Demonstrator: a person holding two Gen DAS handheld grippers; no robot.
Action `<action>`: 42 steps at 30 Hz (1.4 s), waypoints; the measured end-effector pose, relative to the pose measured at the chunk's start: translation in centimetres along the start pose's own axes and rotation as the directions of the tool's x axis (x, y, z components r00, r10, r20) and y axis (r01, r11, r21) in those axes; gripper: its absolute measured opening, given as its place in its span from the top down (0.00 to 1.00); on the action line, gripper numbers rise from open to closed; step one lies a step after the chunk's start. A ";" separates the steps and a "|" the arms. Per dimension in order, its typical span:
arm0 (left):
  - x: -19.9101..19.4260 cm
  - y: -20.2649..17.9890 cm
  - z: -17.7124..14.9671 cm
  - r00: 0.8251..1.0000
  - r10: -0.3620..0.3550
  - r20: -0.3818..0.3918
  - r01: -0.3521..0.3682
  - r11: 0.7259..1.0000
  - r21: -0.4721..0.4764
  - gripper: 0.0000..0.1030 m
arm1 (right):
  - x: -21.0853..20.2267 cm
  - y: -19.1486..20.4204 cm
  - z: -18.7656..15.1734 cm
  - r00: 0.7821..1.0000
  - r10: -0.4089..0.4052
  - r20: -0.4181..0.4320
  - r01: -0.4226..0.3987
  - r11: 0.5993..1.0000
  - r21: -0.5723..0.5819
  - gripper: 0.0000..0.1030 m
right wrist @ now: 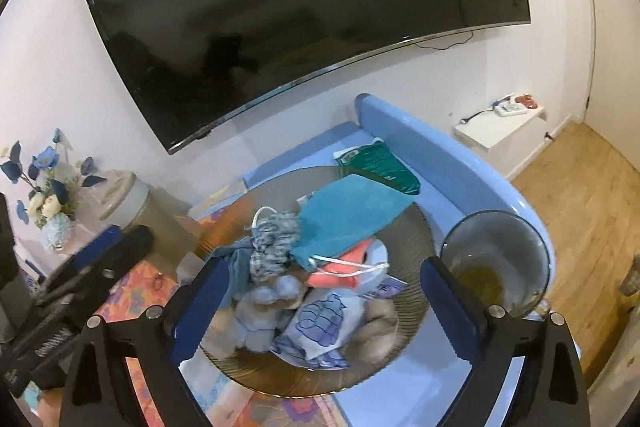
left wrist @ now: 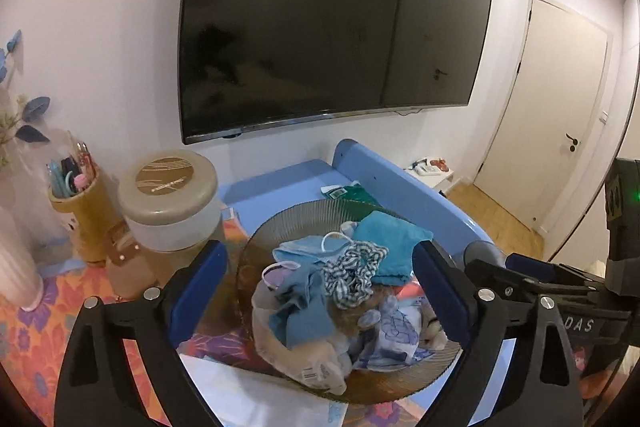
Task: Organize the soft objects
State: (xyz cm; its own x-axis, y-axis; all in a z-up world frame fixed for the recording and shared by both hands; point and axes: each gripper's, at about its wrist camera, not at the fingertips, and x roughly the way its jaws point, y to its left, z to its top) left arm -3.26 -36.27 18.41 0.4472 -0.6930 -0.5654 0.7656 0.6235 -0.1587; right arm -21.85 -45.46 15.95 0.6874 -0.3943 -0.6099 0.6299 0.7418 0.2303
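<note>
A wide bowl [left wrist: 256, 251] sits on the table [left wrist: 24, 331], heaped with soft things. In the heap, a pouch [right wrist: 352, 215] lies on the far side, a scrunchie [right wrist: 274, 239] just left of it, a plush toy [right wrist: 268, 311] near and left, and a printed bag [right wrist: 320, 327] near the middle. A packet [right wrist: 384, 163] lies on the table just beyond the bowl. A glass [right wrist: 496, 267] stands right of the bowl. Left of the bowl stands a lidded jar [left wrist: 172, 203], with a pen cup [left wrist: 80, 203] further left and flowers [right wrist: 44, 195] at the far left. A television [left wrist: 332, 23] hangs on the wall behind. A door [left wrist: 552, 115] is at the far right, with a small shelf [right wrist: 500, 123] between it and the table.
</note>
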 end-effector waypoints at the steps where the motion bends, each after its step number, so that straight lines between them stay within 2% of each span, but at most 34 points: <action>1: -0.1 0.1 0.0 1.000 0.003 -0.003 -0.003 1.000 0.006 0.09 | -0.1 0.0 0.0 1.000 -0.001 0.000 0.001 1.000 0.009 0.07; 5: -1.0 0.5 -0.2 1.000 0.027 -0.005 -0.027 0.999 0.026 0.09 | -0.1 0.4 -0.3 0.998 0.055 -0.013 -0.054 0.997 0.061 0.07; 9: -2.0 1.6 -0.8 0.997 0.078 -0.007 -0.077 0.996 0.037 0.08 | -0.5 2.2 -0.7 0.997 0.082 0.011 -0.082 0.994 0.072 0.07; 13: -3.9 4.3 -1.4 0.989 0.147 0.001 -0.147 0.989 0.007 0.08 | -0.8 4.9 -1.2 0.994 0.109 0.017 -0.110 0.992 0.056 0.07; 18: -7.3 9.0 -2.8 0.971 0.239 -0.009 -0.239 0.970 -0.051 0.06 | -1.0 10.0 -2.3 0.987 0.161 0.020 -0.161 0.987 0.006 0.06; 24: -12.8 15.8 -6.2 0.923 0.383 -0.041 -0.385 0.910 -0.152 0.05 | 0.2 17.5 -5.7 0.975 0.221 -0.009 -0.221 0.973 -0.063 0.06; 29: -17.5 20.7 -10.6 0.866 0.493 -0.079 -0.497 0.834 -0.240 0.03 | 1.3 22.9 -9.5 0.975 0.215 -0.048 -0.220 0.966 -0.135 0.06; 32: -18.5 23.0 -13.9 0.855 0.502 -0.129 -0.516 0.801 -0.303 0.02 | 2.2 25.0 -11.9 0.980 0.190 -0.062 -0.198 0.969 -0.151 0.06; 37: -17.2 25.8 -19.3 0.843 0.479 -0.243 -0.537 0.755 -0.376 0.02 | 5.2 27.3 -16.6 0.980 0.131 -0.148 -0.159 0.968 -0.195 0.06; 40: -16.1 26.6 -21.9 0.835 0.470 -0.285 -0.550 0.724 -0.416 0.02 | 7.0 27.9 -19.0 0.979 0.087 -0.183 -0.125 0.970 -0.208 0.06; 42: -15.7 26.5 -23.1 0.830 0.471 -0.300 -0.558 0.713 -0.425 0.02 | 8.3 28.1 -20.5 0.980 0.033 -0.197 -0.074 0.976 -0.206 0.06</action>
State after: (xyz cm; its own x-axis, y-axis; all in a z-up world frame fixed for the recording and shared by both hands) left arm -0.70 -0.55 4.38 0.5930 -0.1731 -0.7864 0.0994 0.9849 -0.1419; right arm -5.84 -16.76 1.79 0.6229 -0.2547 -0.7397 0.4887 0.8650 0.1136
